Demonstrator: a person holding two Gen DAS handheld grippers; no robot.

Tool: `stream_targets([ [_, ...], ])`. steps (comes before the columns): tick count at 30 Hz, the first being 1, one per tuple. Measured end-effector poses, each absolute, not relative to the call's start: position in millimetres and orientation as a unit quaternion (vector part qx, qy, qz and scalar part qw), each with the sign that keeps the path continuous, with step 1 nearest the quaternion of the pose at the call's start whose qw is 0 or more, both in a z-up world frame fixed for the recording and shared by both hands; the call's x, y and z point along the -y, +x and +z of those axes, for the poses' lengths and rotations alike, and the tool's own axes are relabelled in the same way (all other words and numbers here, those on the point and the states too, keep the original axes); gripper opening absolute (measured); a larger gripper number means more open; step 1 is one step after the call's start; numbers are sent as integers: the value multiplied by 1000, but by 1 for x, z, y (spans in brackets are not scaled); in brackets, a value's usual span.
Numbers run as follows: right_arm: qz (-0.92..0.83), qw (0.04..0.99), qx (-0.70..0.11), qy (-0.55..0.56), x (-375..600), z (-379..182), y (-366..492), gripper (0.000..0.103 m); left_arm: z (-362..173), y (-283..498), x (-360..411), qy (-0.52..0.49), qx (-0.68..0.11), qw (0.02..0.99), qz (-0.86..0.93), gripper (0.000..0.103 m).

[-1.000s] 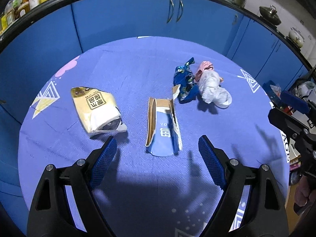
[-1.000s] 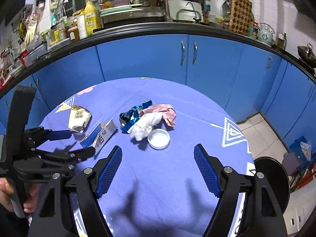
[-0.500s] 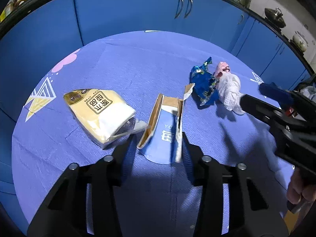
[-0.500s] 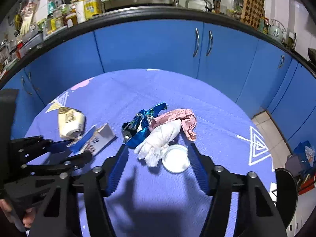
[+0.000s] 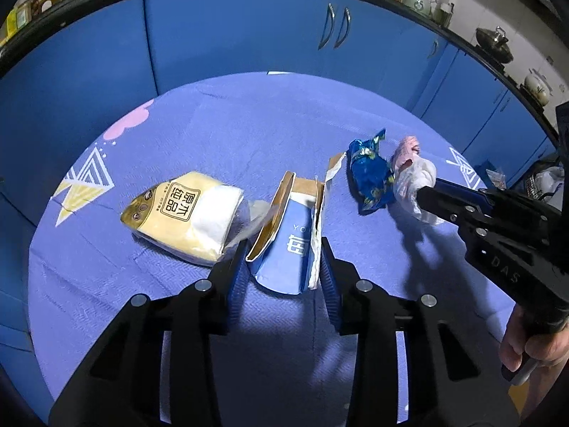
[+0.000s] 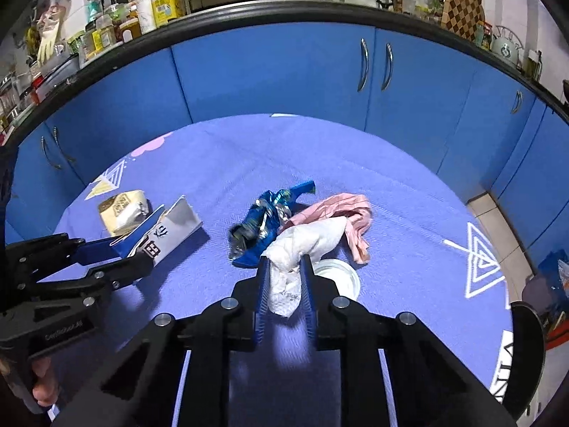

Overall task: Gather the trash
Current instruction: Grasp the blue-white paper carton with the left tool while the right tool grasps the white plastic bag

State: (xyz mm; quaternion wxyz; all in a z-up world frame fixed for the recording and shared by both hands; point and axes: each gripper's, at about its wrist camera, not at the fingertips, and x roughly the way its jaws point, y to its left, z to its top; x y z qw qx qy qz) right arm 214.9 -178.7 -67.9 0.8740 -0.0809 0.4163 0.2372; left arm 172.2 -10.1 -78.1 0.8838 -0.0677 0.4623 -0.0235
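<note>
Progress call: early, nothing binned yet, all trash on the round table (image 6: 409,185) with the blue patterned cloth; no bin that I can identify in either view. Landmark = torn blue carton (image 5: 291,238), lying near the table's front edge. Left gripper (image 5: 282,277) has it between the pads, jaws closing and by the look touching both sides. Yellow tissue pack (image 5: 185,213) touches the carton's left side, untouched. Right of the carton: blue foil wrapper (image 6: 263,227), then white crumpled tissue (image 6: 302,249), pinched by the right gripper (image 6: 284,295), fingers clamped tight on it. Pink wrapper (image 6: 348,217) behind the tissue, white lid (image 6: 338,274) just beside it, both loose. Room: blue cabinets (image 6: 270,71) behind the table, cluttered worktop above.
</note>
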Motion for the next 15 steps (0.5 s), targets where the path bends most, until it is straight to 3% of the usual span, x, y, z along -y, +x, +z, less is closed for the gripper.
stream_targets([
  [15, 237, 891, -380, -76, 211, -34, 165, 17, -47, 139, 45, -43, -437, 897, -43, 39],
])
